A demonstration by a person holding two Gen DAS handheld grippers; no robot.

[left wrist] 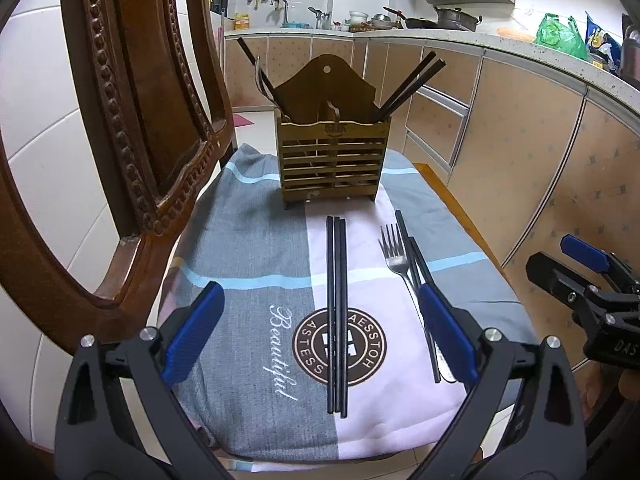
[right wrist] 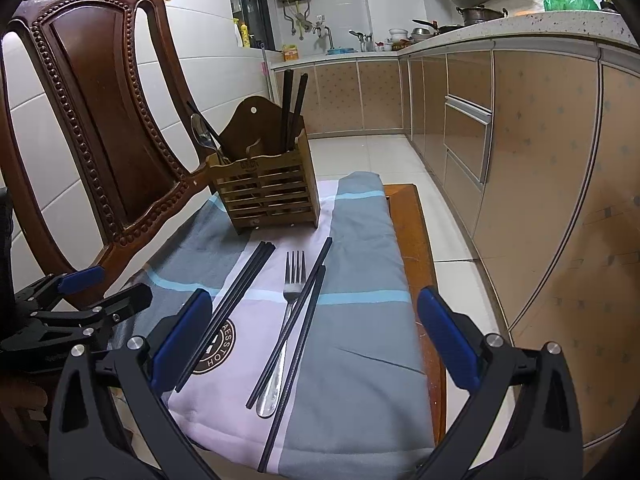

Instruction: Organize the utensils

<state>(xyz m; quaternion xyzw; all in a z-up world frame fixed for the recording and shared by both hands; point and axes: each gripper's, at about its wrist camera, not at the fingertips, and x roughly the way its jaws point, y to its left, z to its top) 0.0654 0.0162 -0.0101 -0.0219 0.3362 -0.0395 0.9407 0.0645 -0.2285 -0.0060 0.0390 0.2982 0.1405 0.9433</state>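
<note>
On the chair's cloth-covered seat [left wrist: 256, 264], a bundle of black chopsticks [left wrist: 336, 312] lies lengthwise, its long axis running from the near edge toward the wooden utensil holder [left wrist: 333, 156] at the far end. Just to its right a fork [right wrist: 289, 312] lies along the same line, tines toward the holder, with two more chopsticks [right wrist: 308, 320] crossing its handle. The left gripper [left wrist: 320, 332] and the right gripper [right wrist: 312, 336] both hover spread wide, holding nothing
</note>
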